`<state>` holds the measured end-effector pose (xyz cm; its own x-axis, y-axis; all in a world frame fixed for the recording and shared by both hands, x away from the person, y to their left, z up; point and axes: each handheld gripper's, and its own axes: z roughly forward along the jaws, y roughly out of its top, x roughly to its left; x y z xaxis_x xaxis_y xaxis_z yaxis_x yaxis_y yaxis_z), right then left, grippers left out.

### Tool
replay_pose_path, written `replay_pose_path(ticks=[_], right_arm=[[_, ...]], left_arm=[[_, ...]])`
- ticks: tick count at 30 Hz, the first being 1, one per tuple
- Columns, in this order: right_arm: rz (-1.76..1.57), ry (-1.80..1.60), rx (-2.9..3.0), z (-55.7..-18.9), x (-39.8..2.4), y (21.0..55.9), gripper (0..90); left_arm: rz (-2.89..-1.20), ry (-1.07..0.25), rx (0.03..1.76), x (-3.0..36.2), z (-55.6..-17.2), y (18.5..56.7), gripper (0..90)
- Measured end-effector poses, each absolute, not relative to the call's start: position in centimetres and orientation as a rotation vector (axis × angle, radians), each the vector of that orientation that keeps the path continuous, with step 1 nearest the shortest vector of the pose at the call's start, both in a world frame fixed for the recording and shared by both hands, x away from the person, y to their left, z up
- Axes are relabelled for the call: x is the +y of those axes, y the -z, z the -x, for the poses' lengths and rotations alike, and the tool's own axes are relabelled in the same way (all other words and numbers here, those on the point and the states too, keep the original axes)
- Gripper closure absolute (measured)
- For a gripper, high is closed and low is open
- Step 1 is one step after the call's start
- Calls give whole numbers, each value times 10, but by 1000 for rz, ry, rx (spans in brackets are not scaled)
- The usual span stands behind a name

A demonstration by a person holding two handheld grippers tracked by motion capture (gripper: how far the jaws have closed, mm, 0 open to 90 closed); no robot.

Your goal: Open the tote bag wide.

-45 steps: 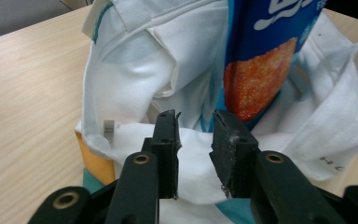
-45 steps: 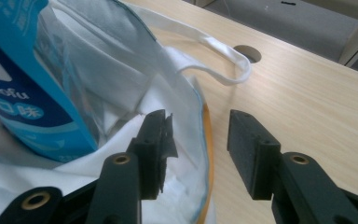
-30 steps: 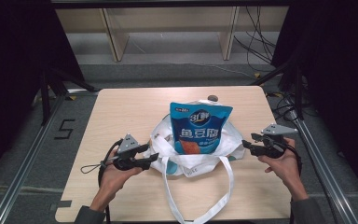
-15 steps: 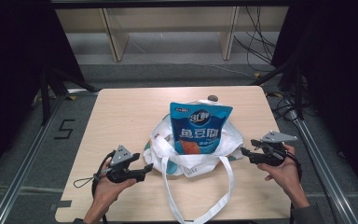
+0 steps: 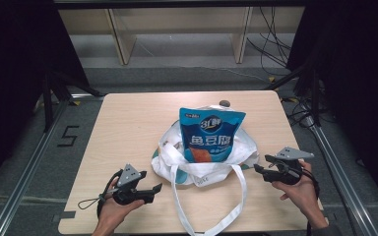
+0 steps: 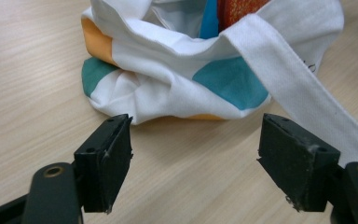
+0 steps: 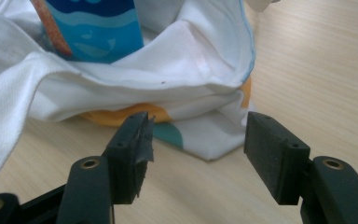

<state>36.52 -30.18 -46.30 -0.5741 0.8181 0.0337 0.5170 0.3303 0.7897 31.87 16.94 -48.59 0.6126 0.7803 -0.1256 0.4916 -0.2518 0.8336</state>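
just tote bag (image 5: pixel 204 164) between both claws

Pale wooden table (image 5: pixel 128 123) (grey floor (image 5: pixel 187 54) beyond)

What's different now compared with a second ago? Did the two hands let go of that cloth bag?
Yes. Both hands have drawn back from the white tote bag toward the near table edge. The left gripper and right gripper have just been opening their jaws, with nothing between them now. The bag and the blue snack pouch standing in it stayed put.
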Motion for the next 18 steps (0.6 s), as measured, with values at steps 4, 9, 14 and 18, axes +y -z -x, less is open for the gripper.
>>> replay_pose_path(ticks=[4,9,14,18], right_arm=[[-1184,-1112,2257,-359,-302,467,411],[-1190,-1100,2262,-349,-298,472,403],[-1164,-1090,2281,-340,-295,476,387],[-1132,-1088,2296,-332,-294,478,376]], left_arm=[[-1913,-407,1018,172,-316,488,249],[-1917,-412,1025,172,-309,490,245],[-1935,-413,1014,171,-302,493,245],[-1964,-419,1006,170,-297,494,227]])
